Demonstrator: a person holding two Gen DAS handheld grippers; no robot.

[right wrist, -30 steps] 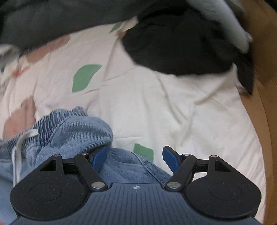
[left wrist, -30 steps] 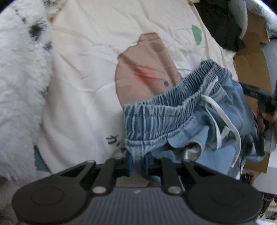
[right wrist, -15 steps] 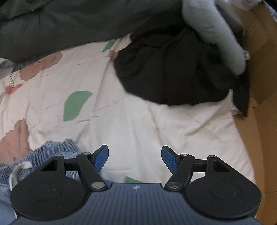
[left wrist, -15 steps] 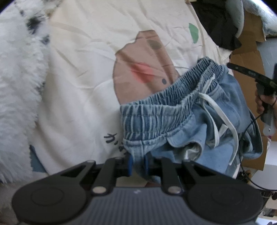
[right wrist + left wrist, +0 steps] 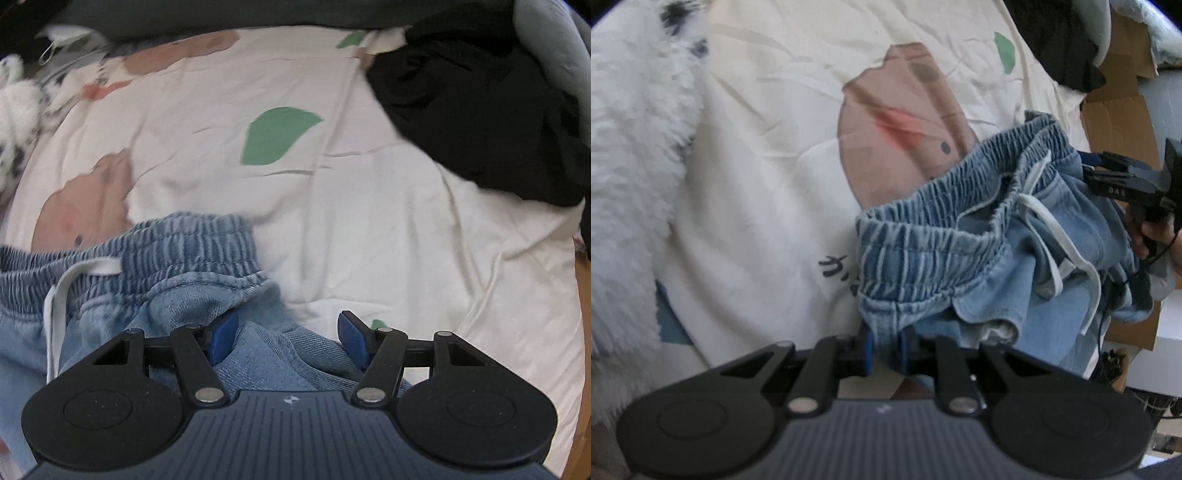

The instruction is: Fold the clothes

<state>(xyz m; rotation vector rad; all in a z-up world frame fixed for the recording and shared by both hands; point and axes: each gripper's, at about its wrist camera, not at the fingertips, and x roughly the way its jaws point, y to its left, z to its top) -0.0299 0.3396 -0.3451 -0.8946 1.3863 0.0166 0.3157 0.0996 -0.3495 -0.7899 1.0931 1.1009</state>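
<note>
My left gripper (image 5: 885,346) pinched the elastic waistband of the denim shorts (image 5: 964,240), which lay bunched on the cream printed bedsheet (image 5: 768,184). My right gripper (image 5: 286,338) was closing, jaws apart astride a denim fold, pads not pressing it. Black garment (image 5: 480,110) lay beyond.

The left tool (image 5: 885,350) points steeply down, its blue pads clamped on a fold of denim shorts (image 5: 960,236). The right tool (image 5: 284,339), also angled down, has its jaws closing with denim between them but the pads not yet pressing. A hand (image 5: 1156,236) grips the right tool's handle.
</note>
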